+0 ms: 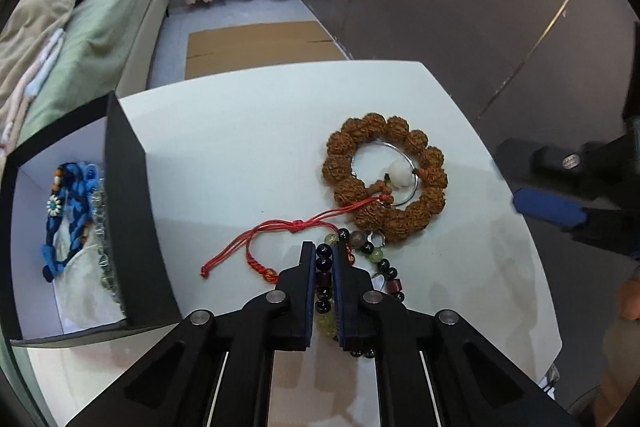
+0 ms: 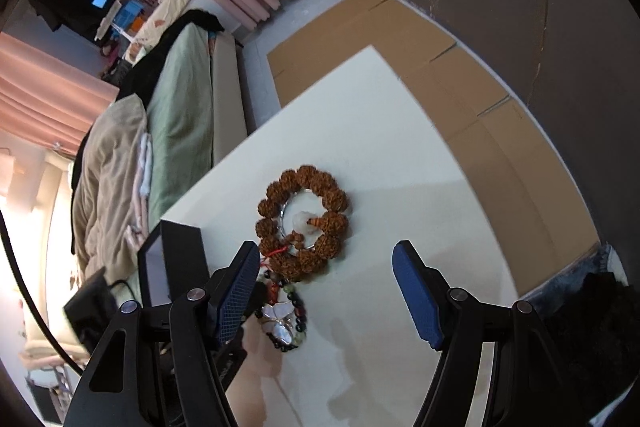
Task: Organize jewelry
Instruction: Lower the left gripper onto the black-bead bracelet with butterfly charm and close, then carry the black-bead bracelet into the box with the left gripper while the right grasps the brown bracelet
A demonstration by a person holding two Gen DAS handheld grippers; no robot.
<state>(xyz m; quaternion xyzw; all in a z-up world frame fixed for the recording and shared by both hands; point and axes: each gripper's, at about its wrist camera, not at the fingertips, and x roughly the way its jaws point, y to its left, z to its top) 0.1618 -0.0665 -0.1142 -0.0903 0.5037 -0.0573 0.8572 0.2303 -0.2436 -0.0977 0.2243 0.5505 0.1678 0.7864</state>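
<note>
Broadly, a white bench (image 1: 248,147) carries everything. At its 9 o'clock edge in the left wrist view stands a black box (image 1: 128,211), white inside, holding a blue braided bracelet (image 1: 68,223). At 1 o'clock from the left gripper (image 1: 325,259) lies a large brown seed-bead bracelet (image 1: 416,215), a knobbly ring with a white bead and a thin metal hoop inside it. A red knotted cord (image 1: 264,231) trails from it toward 9 o'clock. The left gripper is pinching a mixed-bead bracelet (image 1: 323,279): dark blue, maroon, black and pale green beads run between the pads and loop out at 3 o'clock. The right gripper (image 2: 326,291) hangs spread above the bench, nothing between its blue pads; the seed-bead bracelet sits at its 11 o'clock.
</note>
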